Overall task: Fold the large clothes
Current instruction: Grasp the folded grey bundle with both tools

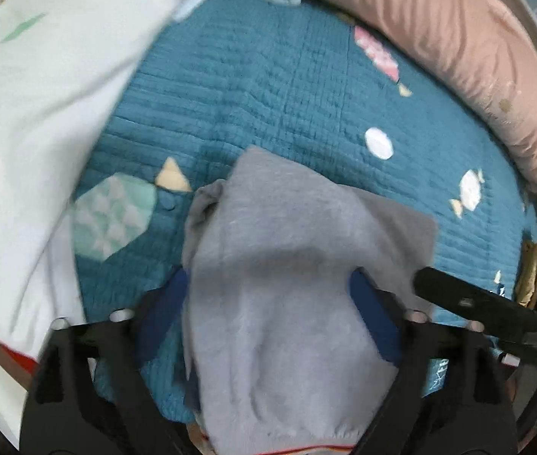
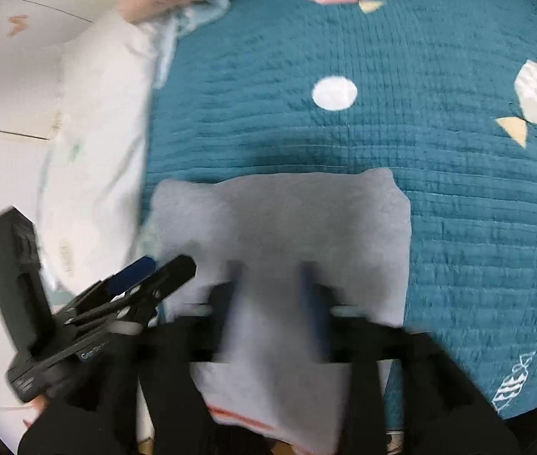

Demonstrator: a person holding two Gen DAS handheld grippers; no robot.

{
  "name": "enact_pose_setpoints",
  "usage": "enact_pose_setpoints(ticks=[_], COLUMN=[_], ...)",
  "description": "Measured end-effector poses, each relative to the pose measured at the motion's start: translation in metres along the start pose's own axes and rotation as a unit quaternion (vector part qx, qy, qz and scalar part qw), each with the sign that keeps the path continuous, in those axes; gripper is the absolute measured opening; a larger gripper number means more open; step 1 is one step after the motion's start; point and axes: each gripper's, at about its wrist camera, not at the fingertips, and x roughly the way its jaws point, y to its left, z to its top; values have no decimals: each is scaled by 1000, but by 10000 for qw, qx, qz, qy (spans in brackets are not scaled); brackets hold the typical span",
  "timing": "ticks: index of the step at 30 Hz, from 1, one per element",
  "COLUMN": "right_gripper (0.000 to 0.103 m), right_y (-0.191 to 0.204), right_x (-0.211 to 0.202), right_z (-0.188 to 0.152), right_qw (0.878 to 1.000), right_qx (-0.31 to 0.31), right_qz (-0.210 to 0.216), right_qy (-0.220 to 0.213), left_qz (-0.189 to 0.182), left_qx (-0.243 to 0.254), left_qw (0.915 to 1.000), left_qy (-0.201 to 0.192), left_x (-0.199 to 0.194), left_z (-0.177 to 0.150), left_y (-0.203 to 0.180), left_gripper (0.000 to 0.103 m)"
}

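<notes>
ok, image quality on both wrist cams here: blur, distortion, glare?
Left wrist: mild motion blur, worst on the white bedding; fisheye bends the teal quilt lines; soft shadow band on the grey garment. Right wrist: heavier blur, right gripper fingers smeared, left gripper sharper. No glare in either view.

Garment [image 1: 291, 284] lies on the quilt [image 1: 268, 87], between the fingers of the left gripper [image 1: 272, 295]. Right gripper [image 2: 272, 284] sits over the garment's near edge. Pillow [image 1: 33, 125] at left; bolster [image 1: 439, 49] behind, at right.
</notes>
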Motion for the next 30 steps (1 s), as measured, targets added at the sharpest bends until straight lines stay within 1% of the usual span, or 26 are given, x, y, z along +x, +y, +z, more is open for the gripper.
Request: enact_pose_setpoints(ticks=[1,2,3,4,6,9,10,11,13,14,16,18,19,21,24,26,28,29,30], right_gripper=[94,94,94,94,94,94,94,94,94,94,94,94,95,95,95,96,96,90,85], right_y=[-2,-5,-9,-8,-19,-38,-43,-49,-54,-55,-54,-52,-50,-47,-50,-52,-51,-48,-45], right_x=[-9,-19,-25,-24,-18,-3,3,14,27,35,49,56,60,67,85,91,91,91,90], right_z=[-4,-10,-14,-13,-18,-29,-34,-40,-46,-49,-49,-46,-44,-44,-37,-36,-38,-39,-40], right_qw=[9999,9989,9978,9977,9984,9976,9976,9974,9969,9966,9963,9962,9956,9964,9955,9947,9954,9963,9970], right_qx=[28,53,22,13,94,266,286,352,420,419,413,491,519,519,625,716,661,615,593], right_qz=[-70,-324,-500,-526,-516,-631,-603,-501,-315,-227,-126,120,356,243,448,524,504,421,325], right_qy=[-112,-333,-445,-429,-198,78,192,368,581,678,741,713,694,624,551,523,483,434,383], left_qz=[-35,-47,-74,-128,-254,-241,-368,-575,-997,-1082,-1205,-1481,-1477,-1458,-1439,-1355,-1226,-1148,-1112], left_qx=[46,64,21,-67,-204,-296,-356,-437,-649,-702,-760,-965,-965,-852,-838,-821,-854,-862,-912], left_qw=[10000,10000,9999,9998,9987,9976,9967,9948,9888,9868,9833,9776,9781,9800,9802,9819,9835,9845,9847], left_qy=[-31,-10,66,165,383,575,637,714,903,979,1129,1145,1107,1057,1073,1043,1020,1007,981], left_x=[-5,-7,-7,-4,4,19,24,28,39,44,58,67,67,68,72,76,76,75,74], left_z=[-5,-9,-14,-18,-26,-38,-43,-48,-56,-59,-65,-70,-70,-69,-66,-64,-63,-63,-63], left_y=[2,3,7,12,21,32,38,43,51,53,56,57,56,51,44,39,36,32,28], left_gripper=[89,89,89,89,89,89,89,89,89,89,89,89,89,89,89,88,84,79,71])
